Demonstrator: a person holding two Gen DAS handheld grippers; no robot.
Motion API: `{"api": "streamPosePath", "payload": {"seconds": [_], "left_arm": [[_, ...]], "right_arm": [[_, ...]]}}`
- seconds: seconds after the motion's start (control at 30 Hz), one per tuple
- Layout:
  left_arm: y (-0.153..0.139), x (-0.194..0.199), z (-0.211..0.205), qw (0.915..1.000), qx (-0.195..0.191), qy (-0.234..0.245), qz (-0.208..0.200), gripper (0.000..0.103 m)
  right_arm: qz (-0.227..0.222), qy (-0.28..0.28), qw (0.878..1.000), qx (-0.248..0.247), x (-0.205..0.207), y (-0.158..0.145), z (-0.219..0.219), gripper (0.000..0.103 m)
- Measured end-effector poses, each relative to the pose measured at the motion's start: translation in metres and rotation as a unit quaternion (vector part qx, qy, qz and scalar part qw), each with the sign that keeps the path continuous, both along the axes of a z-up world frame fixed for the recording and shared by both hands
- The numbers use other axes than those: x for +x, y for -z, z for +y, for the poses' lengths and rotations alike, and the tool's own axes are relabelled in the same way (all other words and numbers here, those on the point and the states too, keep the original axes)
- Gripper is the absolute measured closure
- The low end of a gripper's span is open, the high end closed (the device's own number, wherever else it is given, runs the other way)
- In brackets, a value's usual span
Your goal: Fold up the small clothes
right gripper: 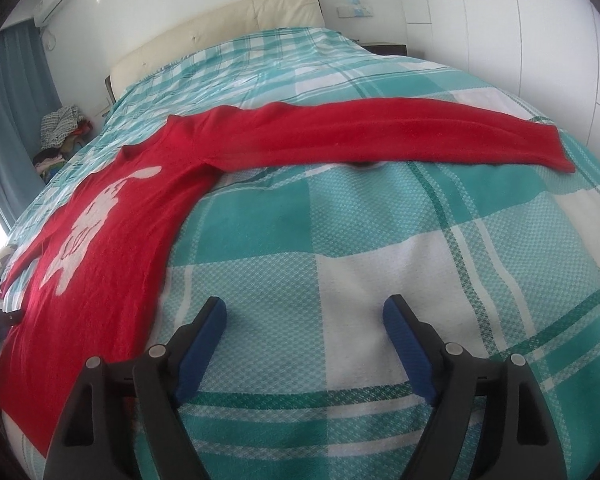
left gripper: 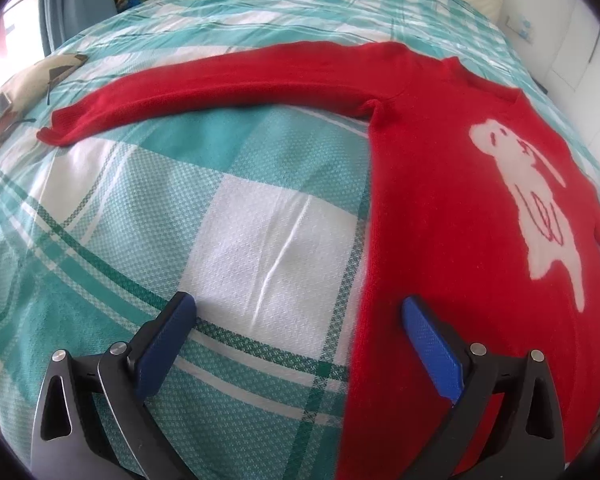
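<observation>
Red sweater [left gripper: 440,208] lies flat and face up on the bed [left gripper: 240,220], over a teal-and-white plaid cover, both sleeves stretched out sideways. White animal figure [left gripper: 540,200] on the chest. Left gripper [left gripper: 300,308] is tilted down at the sweater's lower left side: fingers spread wide, nothing between them, the right-hand finger [left gripper: 432,344] over the red fabric edge, the other over bare bedcover; contact with the cloth can't be told. Right gripper [right gripper: 304,312] is over the plaid cover just beside the sweater's other side edge, fingers released and empty, with the sweater body [right gripper: 112,240] to the left in that view and one sleeve [right gripper: 400,136] running across above the fingers. Cream headboard [right gripper: 220,28] at the far end of the bed, pile of clothes [right gripper: 60,132] beside the bed near a blue curtain [right gripper: 16,92].
</observation>
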State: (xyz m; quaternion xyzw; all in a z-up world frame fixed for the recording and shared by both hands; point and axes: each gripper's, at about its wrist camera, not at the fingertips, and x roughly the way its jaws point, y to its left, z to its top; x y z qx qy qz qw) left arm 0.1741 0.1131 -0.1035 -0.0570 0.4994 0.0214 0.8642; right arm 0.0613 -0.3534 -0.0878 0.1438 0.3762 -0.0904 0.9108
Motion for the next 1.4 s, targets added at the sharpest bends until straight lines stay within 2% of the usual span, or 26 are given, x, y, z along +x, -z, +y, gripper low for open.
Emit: {"api": "streamPosePath", "payload": {"seconds": [0.23, 1.03, 1.2, 1.33, 1.4], "left_arm": [[0.001, 0.0, -0.003, 0.9999, 0.011, 0.002, 0.001, 0.0], [-0.006, -0.009, 0.006, 0.9998, -0.009, 0.013, 0.008, 0.0], [-0.025, -0.018, 0.014, 0.9966, -0.072, 0.011, -0.039, 0.0], [-0.035, -0.017, 0.013, 0.9946, -0.071, 0.005, -0.075, 0.001], [-0.04, -0.015, 0.01, 0.994, -0.065, 0.007, -0.088, 0.0]], "right_arm": [[0.004, -0.004, 1.0, -0.013, 0.003, 0.001, 0.005, 0.018], [0.013, -0.003, 0.999, -0.031, 0.005, 0.001, 0.012, 0.016], [0.013, -0.007, 0.999, -0.029, 0.005, 0.001, 0.012, 0.013], [0.018, -0.012, 0.999, -0.03, 0.005, -0.001, 0.013, 0.009], [0.018, -0.012, 1.0, -0.009, 0.002, -0.007, 0.01, 0.009]]}}
